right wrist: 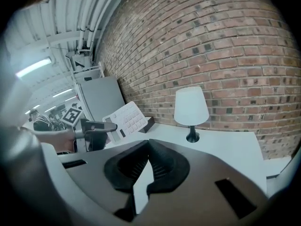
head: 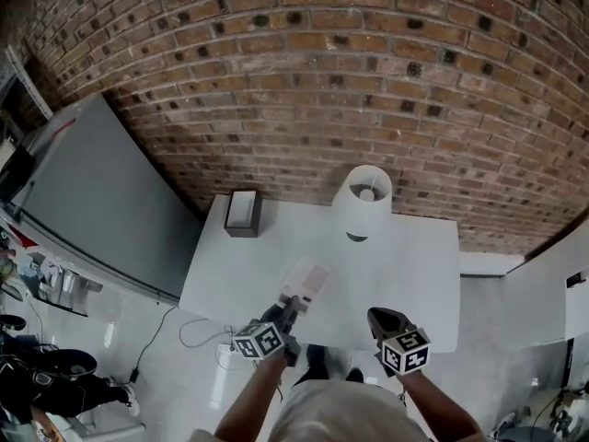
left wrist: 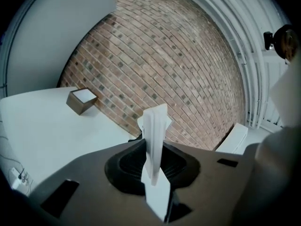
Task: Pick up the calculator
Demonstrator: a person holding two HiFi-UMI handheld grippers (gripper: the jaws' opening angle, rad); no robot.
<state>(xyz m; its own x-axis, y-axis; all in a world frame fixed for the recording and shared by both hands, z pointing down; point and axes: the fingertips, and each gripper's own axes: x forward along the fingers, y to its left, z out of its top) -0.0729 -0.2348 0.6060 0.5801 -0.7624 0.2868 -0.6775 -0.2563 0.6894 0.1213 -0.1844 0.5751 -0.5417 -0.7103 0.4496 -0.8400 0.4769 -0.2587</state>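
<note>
Jaws of the left gripper [head: 291, 309] are clamping the calculator [head: 306, 284] above the desk [head: 414, 265], pickup seemingly done; right gripper [head: 385, 320] is idling, jaws together.

Lab-like workroom: bare brick wall [head: 368, 81], white table [head: 414, 284], lamp [head: 363, 196], ceiling pipes [right wrist: 89, 13].

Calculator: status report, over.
Left gripper shut on calculator, held above the table. Right gripper shut, empty. Lamp and box stand far back; nothing in the way.
</note>
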